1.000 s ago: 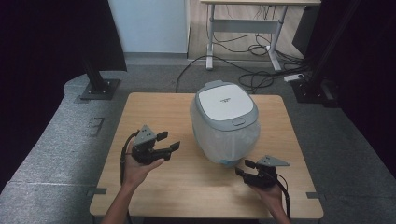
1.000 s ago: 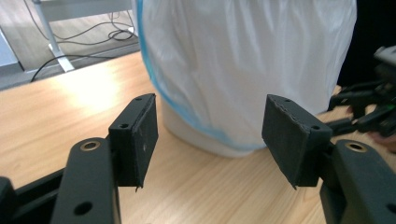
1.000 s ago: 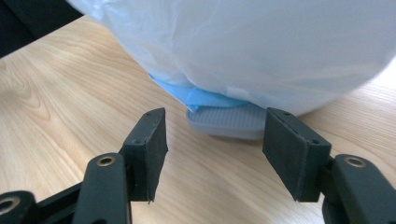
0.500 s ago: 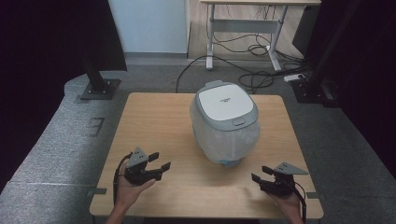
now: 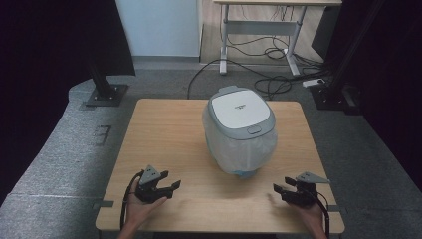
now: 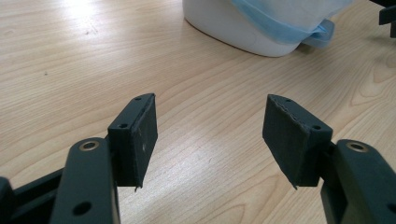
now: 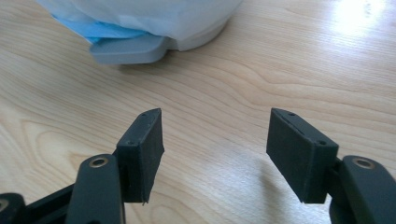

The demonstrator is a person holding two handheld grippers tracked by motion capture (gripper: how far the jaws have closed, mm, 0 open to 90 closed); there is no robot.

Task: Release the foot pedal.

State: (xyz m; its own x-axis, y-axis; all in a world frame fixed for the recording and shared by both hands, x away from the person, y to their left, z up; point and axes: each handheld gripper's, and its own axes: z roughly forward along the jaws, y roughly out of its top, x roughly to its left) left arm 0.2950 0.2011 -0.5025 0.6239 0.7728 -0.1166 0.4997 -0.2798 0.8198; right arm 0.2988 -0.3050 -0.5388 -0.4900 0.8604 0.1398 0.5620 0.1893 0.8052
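Wooden table (image 5: 164,134) holds a lidded bin (image 5: 241,130) with its liner at centre, and we rest our left gripper (image 5: 170,186) and right gripper (image 5: 279,189) near the front edge, released and empty, seemingly pausing.

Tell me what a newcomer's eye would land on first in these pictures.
The white bin with a grey-rimmed lid stands in the middle of the wooden table, a clear liner with a blue edge hanging down its sides. Near the table's front edge, the left gripper and right gripper flank it, both with open jaws and nothing between them.
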